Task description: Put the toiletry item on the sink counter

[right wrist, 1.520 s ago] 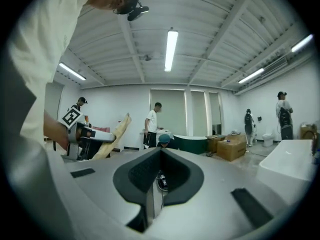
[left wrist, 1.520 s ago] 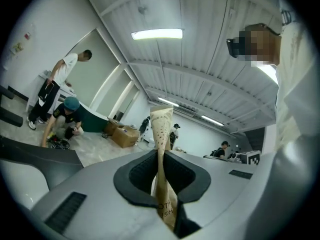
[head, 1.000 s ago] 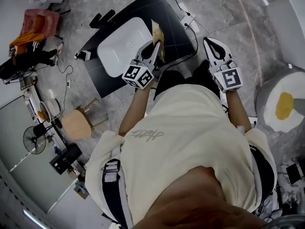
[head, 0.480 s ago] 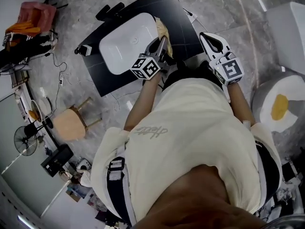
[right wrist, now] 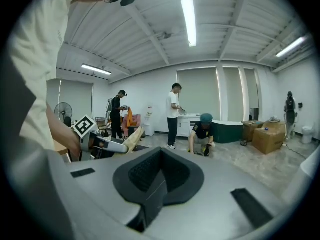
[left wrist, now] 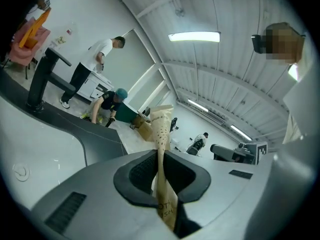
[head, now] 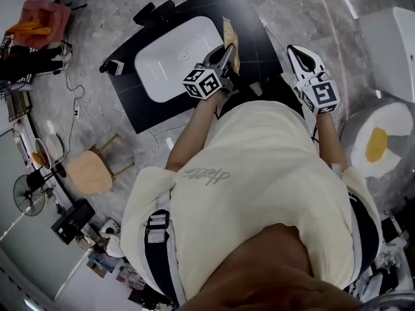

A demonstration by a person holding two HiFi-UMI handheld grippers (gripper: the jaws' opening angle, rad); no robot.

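Left gripper (head: 225, 56) of mine is clamped on the tan toiletry pouch (left wrist: 161, 134), whose top sticks out beyond the pads. It sits in the upper middle of the head view, over the dark sink counter (head: 253, 28) at the right edge of the white basin (head: 170, 60). Whether the pouch touches the counter, I cannot tell. At upper right, my right gripper (right wrist: 150, 194) has its jaws together on nothing, just beside the counter's right corner.

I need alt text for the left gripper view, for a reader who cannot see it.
The left tongs are closed on a tan speckled paper sachet, which stands upright between them. Behind, at the left, are a white basin and a black faucet.
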